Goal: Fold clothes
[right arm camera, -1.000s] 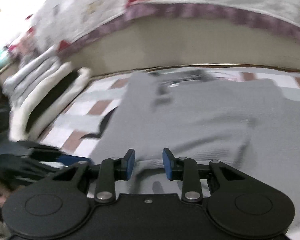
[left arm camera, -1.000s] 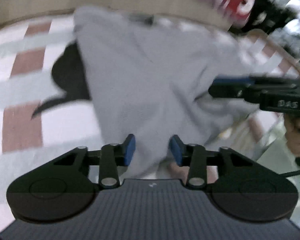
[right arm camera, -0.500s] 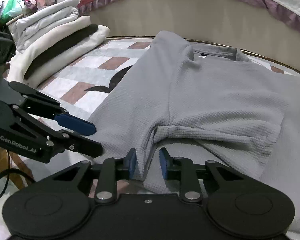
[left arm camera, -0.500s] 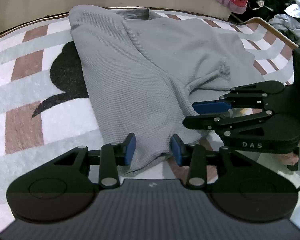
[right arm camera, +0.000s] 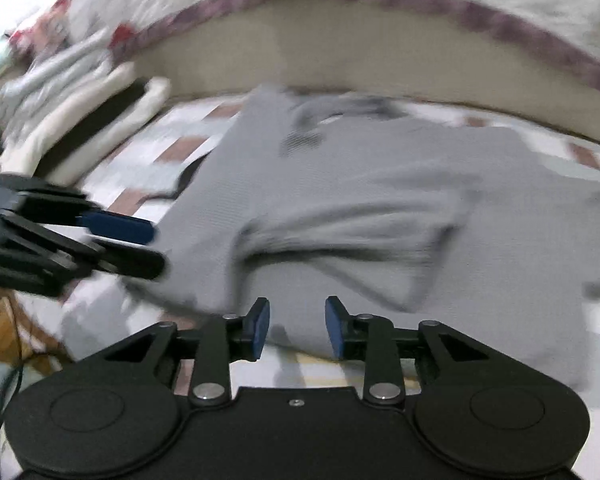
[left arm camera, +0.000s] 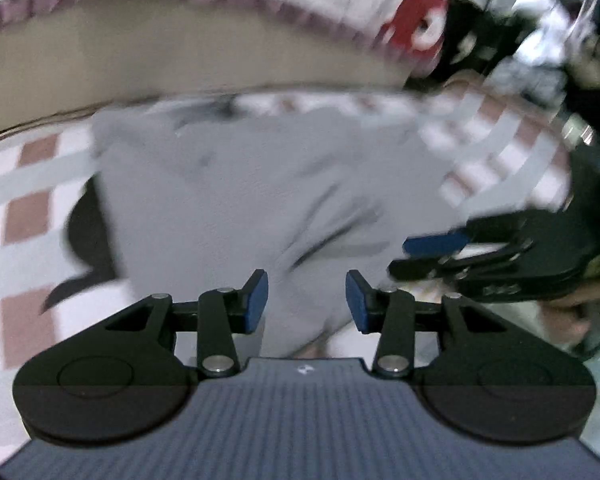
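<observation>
A grey knit shirt point(left arm camera: 240, 200) lies spread on a checked mat, with its sleeve folded inward across the body point(right arm camera: 340, 232). My left gripper point(left arm camera: 306, 300) hovers over the shirt's near hem. Its jaws are opening, and cloth shows in the gap without the pads pressing on it. My right gripper point(right arm camera: 298, 326) sits at the near edge of the folded part. Its jaws are opening too, with the cloth lying just beyond and under them. Each gripper also shows from the side in the other view: the left gripper point(right arm camera: 158, 248) and the right gripper point(left arm camera: 398, 258). Both views are blurred.
The checked pink, white and grey mat point(left arm camera: 32, 208) has a black figure printed beside the shirt. A stack of folded clothes point(right arm camera: 72, 120) stands at the left. A bed's beige side point(left arm camera: 180, 60) under a quilt point(right arm camera: 380, 8) closes off the back. A hand point(left arm camera: 572, 312) holds the right gripper.
Both pairs of jaws stand wider than half a second ago, when cloth sat between them. The left gripper has lifted and both views have tilted up, so the bed fills more of the picture.
</observation>
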Motion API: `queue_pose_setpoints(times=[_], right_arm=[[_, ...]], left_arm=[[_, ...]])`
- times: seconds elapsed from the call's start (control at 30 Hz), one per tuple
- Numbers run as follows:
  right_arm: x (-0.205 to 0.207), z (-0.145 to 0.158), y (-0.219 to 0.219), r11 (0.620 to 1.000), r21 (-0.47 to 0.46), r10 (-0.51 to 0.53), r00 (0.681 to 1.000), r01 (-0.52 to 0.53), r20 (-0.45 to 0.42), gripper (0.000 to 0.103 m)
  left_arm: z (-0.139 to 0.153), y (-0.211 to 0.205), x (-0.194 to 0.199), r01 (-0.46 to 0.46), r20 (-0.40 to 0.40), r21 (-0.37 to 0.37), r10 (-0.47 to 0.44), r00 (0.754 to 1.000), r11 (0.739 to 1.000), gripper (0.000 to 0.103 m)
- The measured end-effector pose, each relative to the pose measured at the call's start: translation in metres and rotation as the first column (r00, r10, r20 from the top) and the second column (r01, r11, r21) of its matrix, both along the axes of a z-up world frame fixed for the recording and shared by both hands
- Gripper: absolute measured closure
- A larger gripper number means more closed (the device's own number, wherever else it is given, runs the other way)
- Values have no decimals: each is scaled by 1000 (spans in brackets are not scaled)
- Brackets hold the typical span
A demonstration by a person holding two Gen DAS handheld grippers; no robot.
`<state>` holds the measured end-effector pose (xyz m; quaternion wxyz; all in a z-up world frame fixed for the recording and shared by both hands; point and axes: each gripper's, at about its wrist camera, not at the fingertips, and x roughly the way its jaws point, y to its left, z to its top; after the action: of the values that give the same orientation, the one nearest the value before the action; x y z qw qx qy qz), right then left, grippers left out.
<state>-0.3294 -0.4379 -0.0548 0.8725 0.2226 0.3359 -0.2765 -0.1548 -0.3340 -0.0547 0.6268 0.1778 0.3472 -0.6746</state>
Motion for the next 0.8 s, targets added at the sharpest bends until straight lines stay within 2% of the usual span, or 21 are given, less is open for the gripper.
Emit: queue_pose_setpoints(times=[0.07,0.1,0.17,0.2,0.3,0.33,0.43,0.5,0.57,0.67,0.73,0.8], right_arm=[[-31,5,-19,990,48,-131,991,129,41,59],[-46,5,-28,980,86,-187,981,182,59,59],[-71,1,-42,959,175,-239,968,224,74,59],[-79,-1,-46,949,201,-261,963,244,64,59],[-98,-9,-50,916,222,-346,938,334,17,59],[-104,-15,-53,895,246,-386,922,372,9,59],[-118,-33,-56,830,362,-478,876,424,71,56],[-124,-46,-57,783,450,-532,838,429,126,55],[-123,-58,-53,732,525,-594,783,434,182,56],[-124,-65,-51,682,537,-683,695,496,224,57],[-123,-66,-53,663,524,-716,658,535,234,57],[-122,-68,-54,656,513,-731,634,553,251,57]], left_arm=[[1,-22,-17,11,37,36,-13,999,999,60],[-4,-38,-29,14,87,96,-23,996,995,61],[-21,-67,-46,-20,174,231,-21,985,973,64],[-26,-75,-48,-33,163,244,-8,987,969,64],[-33,-89,-48,-26,64,215,13,998,976,64],[-34,-91,-48,-27,55,203,16,998,979,64],[-38,-95,-49,-31,72,181,18,997,983,62],[-45,-98,-46,-38,77,198,23,997,979,62],[-51,-99,-43,-60,82,242,42,996,968,62],[-55,-96,-37,-92,93,280,68,993,955,62],[-51,-90,-30,-91,73,261,74,995,961,62],[-44,-83,-20,-96,40,225,89,995,970,62]])
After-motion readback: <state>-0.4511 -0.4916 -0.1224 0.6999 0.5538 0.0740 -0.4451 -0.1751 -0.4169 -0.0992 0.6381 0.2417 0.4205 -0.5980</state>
